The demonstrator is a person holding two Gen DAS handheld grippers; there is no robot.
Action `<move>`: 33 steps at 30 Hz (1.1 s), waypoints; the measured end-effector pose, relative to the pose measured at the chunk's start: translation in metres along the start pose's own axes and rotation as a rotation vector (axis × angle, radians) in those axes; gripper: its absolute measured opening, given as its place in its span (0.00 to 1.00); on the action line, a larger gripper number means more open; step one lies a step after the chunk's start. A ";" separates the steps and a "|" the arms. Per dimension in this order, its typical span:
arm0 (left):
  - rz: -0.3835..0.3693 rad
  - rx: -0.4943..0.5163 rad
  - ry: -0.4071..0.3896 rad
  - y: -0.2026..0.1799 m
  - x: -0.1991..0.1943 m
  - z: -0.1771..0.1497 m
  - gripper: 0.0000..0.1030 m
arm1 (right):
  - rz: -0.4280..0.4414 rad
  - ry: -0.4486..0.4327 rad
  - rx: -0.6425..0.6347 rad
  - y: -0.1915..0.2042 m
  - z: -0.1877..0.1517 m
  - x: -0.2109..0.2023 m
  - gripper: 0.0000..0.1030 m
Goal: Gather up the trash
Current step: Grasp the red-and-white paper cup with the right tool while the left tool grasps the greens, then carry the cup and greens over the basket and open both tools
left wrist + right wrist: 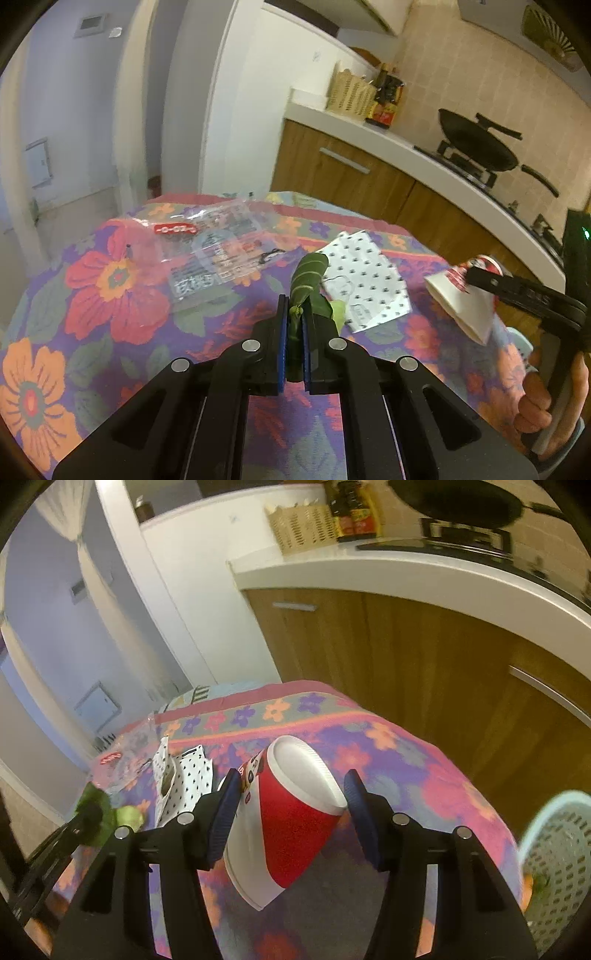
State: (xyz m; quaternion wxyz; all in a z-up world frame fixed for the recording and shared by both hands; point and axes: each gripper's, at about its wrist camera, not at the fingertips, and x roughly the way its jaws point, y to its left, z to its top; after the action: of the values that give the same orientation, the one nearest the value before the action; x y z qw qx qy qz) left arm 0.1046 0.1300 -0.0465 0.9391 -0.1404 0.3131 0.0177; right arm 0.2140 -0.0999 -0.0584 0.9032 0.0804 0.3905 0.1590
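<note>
The basket (561, 853) is cut off at the right edge of the right wrist view and absent from the left view; its contents are hard to make out. On the table (110, 295), a clear wrapper (207, 251) lies left of the dotted paper (365, 280), its print blurred. The left hand-held gripper (294, 325) is clamped on a green leaf (306, 273), just in front of the paper. The right hand-held gripper (291, 794) brackets a red-and-white cup (291, 819), right of the paper; its left pad touches the cup, and whether the right pad presses it I cannot tell.
</note>
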 end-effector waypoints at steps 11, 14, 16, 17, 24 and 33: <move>-0.244 0.005 -0.021 -0.026 -0.032 0.008 0.04 | -0.001 -0.117 0.010 -0.039 -0.028 -0.090 0.52; -0.290 0.037 -0.014 -0.046 -0.042 0.011 0.04 | -0.022 -0.168 0.022 -0.055 -0.035 -0.117 0.52; -0.305 0.074 -0.013 -0.065 -0.048 0.014 0.04 | -0.034 -0.189 0.032 -0.065 -0.039 -0.131 0.52; -0.317 0.094 -0.015 -0.078 -0.051 0.016 0.04 | -0.048 -0.201 0.035 -0.071 -0.042 -0.139 0.52; -0.379 0.223 0.010 -0.163 -0.056 0.016 0.04 | -0.118 -0.255 0.072 -0.119 -0.058 -0.184 0.52; -0.461 0.376 0.087 -0.284 -0.042 -0.006 0.04 | -0.172 -0.299 0.206 -0.192 -0.077 -0.229 0.52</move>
State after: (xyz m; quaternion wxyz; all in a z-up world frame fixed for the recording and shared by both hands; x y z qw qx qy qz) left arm 0.1015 -0.1424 0.0452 0.9137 -0.0321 0.3106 -0.2600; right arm 0.0539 -0.3583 -0.0070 0.9484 0.1613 0.2717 0.0267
